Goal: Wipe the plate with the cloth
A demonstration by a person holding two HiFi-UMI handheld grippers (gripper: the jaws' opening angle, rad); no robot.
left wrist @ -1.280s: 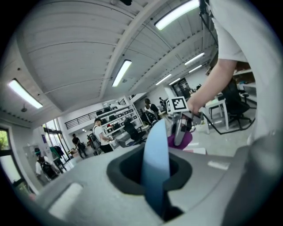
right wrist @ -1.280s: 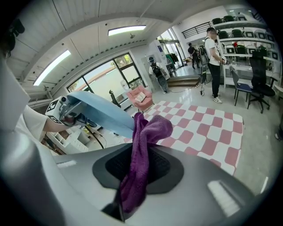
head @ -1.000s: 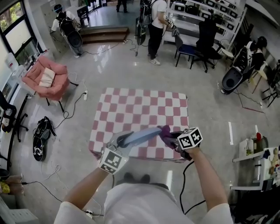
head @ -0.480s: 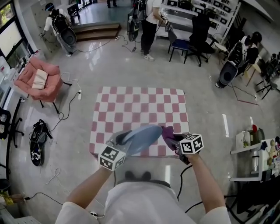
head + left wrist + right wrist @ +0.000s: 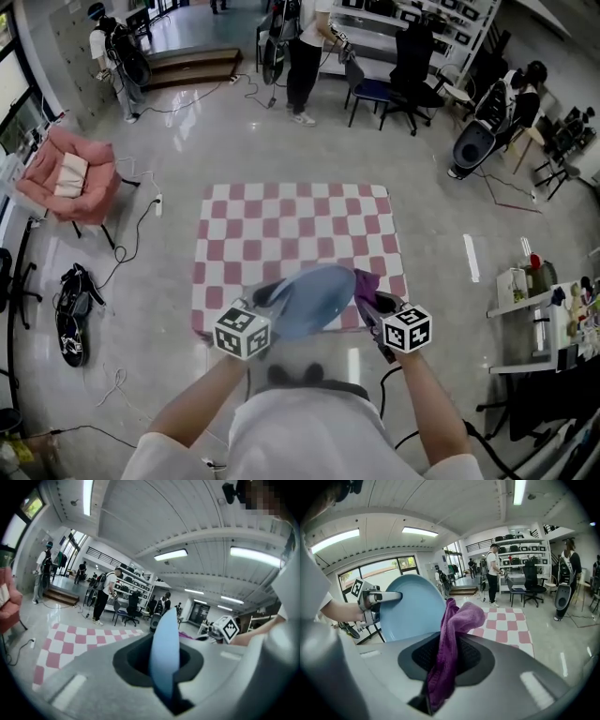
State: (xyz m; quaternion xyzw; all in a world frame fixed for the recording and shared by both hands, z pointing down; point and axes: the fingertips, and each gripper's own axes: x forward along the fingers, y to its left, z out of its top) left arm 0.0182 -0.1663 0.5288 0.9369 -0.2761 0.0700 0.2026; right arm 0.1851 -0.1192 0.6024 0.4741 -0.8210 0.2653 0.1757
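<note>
The left tool [image 5: 265, 297] is clamped on the rim of the blue plate [image 5: 314, 298]. In the left gripper view the plate shows edge-on, standing upright in the slot between the jaws. The plate is held in the air over the near edge of the desk [image 5: 300, 225], which has a pink-and-white checked cover. Its face is turned toward the right tool [image 5: 370, 302].

The right tool's jaws are closed on the purple cloth [image 5: 449, 648]. The cloth runs up out of the jaws, and its free end is bunched and flops over to the right. In the head view the cloth sits right at the plate's right edge. Whether the two touch cannot be told. The right gripper view shows the plate's broad face to the left of the cloth, with the left tool holding its far rim.

On the floor to the left stands a pink armchair [image 5: 70, 178]. Beyond the desk a person [image 5: 305, 42] stands beside some dark chairs [image 5: 403, 70].
</note>
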